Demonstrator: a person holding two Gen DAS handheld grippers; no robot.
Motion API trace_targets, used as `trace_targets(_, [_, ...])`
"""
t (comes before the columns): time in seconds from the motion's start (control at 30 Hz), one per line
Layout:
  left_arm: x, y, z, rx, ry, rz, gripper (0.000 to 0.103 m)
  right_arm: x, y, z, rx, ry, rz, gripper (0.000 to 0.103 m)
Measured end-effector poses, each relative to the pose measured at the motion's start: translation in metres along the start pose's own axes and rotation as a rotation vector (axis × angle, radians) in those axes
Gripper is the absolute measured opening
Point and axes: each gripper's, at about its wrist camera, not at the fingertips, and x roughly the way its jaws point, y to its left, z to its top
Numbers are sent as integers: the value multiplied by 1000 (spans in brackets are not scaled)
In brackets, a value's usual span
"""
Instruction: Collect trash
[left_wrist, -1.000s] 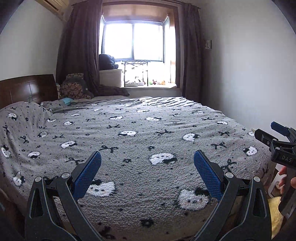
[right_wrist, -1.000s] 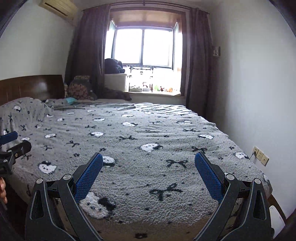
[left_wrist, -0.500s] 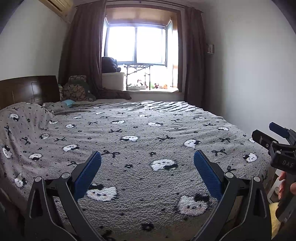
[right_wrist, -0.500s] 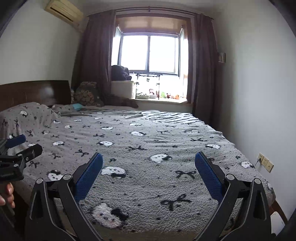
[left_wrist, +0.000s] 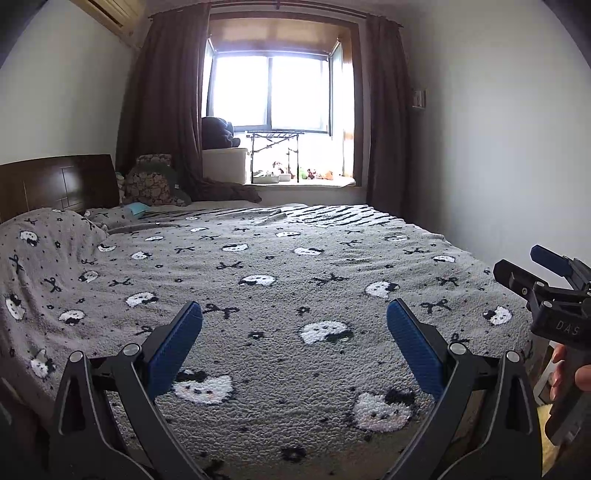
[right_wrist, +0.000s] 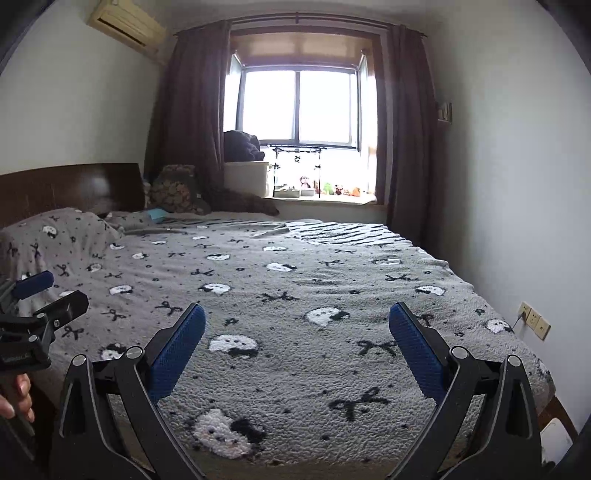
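Observation:
My left gripper (left_wrist: 294, 314) is open and empty, held above the foot of a bed with a grey cat-print blanket (left_wrist: 280, 266). My right gripper (right_wrist: 297, 317) is open and empty too, over the same bed (right_wrist: 295, 273). Each gripper shows at the edge of the other's view: the right one (left_wrist: 546, 280) at the right, the left one (right_wrist: 40, 299) at the left. A small teal item (left_wrist: 137, 209) lies near the pillows; it also shows in the right wrist view (right_wrist: 157, 214). I see no clear trash on the blanket.
A dark wooden headboard (left_wrist: 55, 181) stands at the left. Patterned cushions (left_wrist: 151, 184) and a dark cloth sit by the curtained window (left_wrist: 273, 96). A white box (right_wrist: 245, 177) stands on the sill. A wall socket (right_wrist: 533, 320) is at the right.
Both grippers have tilted upward, so the bed sits lower in both views and more wall and window shows. Both stay open and empty.

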Motion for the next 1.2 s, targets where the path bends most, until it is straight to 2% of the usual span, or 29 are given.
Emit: trace_targets(1.2, [2,4,4,4,11,5,95,-1,0,1,10,6,6,100])
